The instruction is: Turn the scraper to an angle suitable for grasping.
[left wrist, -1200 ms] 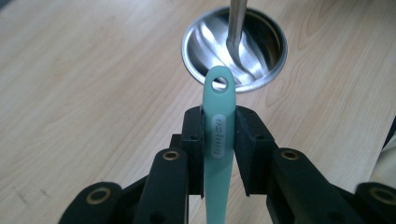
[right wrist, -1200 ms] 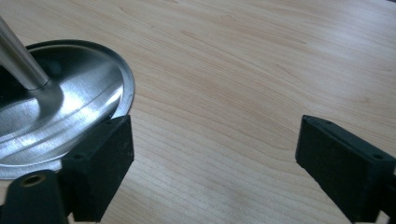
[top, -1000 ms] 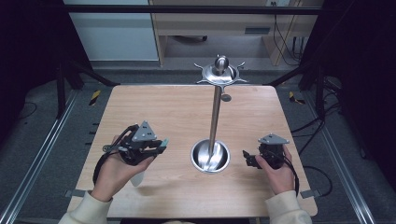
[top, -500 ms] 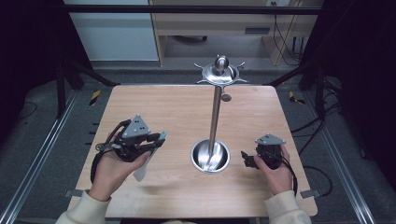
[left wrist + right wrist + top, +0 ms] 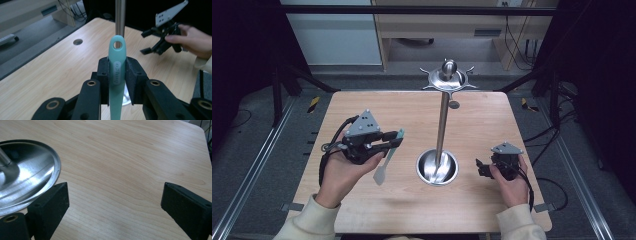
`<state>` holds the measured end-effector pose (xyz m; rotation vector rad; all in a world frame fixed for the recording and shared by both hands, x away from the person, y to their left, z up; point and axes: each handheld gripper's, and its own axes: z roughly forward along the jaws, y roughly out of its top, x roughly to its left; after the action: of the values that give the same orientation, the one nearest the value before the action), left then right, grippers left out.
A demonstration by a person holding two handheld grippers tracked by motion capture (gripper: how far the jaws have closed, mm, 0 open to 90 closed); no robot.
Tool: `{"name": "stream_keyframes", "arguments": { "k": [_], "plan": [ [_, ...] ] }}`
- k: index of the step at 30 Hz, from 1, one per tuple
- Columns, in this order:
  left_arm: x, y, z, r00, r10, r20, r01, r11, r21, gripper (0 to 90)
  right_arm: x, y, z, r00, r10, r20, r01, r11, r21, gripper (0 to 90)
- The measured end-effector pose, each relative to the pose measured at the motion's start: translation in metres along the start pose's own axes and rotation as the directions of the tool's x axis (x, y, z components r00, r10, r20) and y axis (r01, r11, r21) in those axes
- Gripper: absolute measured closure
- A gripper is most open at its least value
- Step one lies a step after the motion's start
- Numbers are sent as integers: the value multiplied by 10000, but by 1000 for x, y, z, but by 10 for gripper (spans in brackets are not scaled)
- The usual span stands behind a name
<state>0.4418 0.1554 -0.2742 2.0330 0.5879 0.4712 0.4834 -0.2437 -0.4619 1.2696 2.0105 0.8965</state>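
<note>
A pale teal utensil (image 5: 383, 167) with a hole in its handle end (image 5: 117, 50) hangs blade-down above the table. My left gripper (image 5: 395, 139) is shut on its handle, both pads (image 5: 103, 75) pressed against it. A steel stand rises mid-table: a dish base (image 5: 437, 168), a pole (image 5: 442, 125) and a ring of hooks at the top (image 5: 448, 76). My right gripper (image 5: 482, 168) rests to the right of the base, open. In the right gripper view its jaws (image 5: 113, 202) stand wide over bare wood and have just been closing a little, with nothing between them.
The wooden table (image 5: 492, 125) has a small round hole (image 5: 454, 104) behind the pole. The stand's base (image 5: 25, 177) lies just left of my right jaws. Black frame posts and cables stand around the table on the floor.
My left hand has risen and shifted slightly right, lifting the teal utensil with it. My right hand has stayed in place.
</note>
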Motion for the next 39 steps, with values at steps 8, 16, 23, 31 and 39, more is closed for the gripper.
{"name": "stream_keyframes", "arguments": {
  "k": [8,16,23,31,39],
  "plan": [
    [-7,25,0,9992,-36,404,52,9993,-382,743,-1,0,-3,10000,44,-52,-45,9998,-175,80],
    [-7,35,-5,9979,-159,635,225,9942,-1051,743,2,2,-2,9999,52,-154,-55,9999,-153,72],
    [-5,41,-8,9973,-183,712,273,9914,-1280,743,2,0,-2,9986,349,-409,-346,9994,76,70],
    [-1,53,-16,9962,-242,840,385,9842,-1730,743,2,1,-1,9989,239,-407,-238,9997,32,75],
    [-1,57,-18,9968,-126,785,275,9811,-1914,742,1,1,-1,9987,242,-452,-241,9997,23,76]
  ]
}}
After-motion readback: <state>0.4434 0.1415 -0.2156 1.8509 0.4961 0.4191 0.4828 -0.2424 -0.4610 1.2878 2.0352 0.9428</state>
